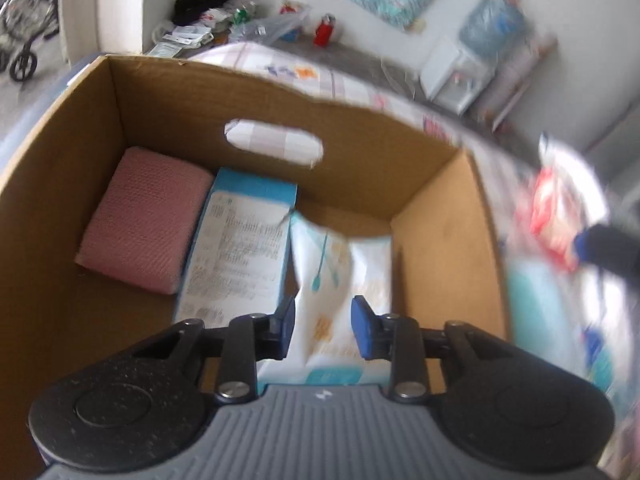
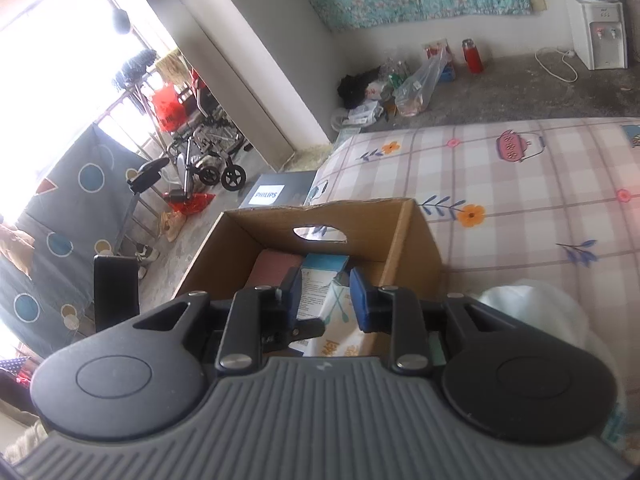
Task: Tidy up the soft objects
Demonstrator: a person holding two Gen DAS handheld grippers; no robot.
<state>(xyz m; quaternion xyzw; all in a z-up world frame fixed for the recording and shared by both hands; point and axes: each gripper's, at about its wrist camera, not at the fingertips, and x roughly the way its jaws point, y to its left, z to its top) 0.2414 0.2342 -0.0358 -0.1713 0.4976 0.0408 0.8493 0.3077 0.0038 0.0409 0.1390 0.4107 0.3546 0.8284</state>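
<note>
The white soft pack lies in my cardboard box, crinkly and creased, directly between and below my left gripper; the blue pads stand a little apart and press on nothing. Three things fill the box: that pack, a stiff blue-and-white carton beside it, and a pink knitted folded cloth at the far left. My right gripper hangs over the box, slightly parted and empty.

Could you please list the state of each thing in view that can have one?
Cardboard box: open-topped, on the bed.
Pink folded cloth: lying flat at the box's left.
Blue and white carton: closed, lying in the box.
White wipes pack: in the box, between the left gripper jaws.
Right gripper: jaws apart, empty.
</note>
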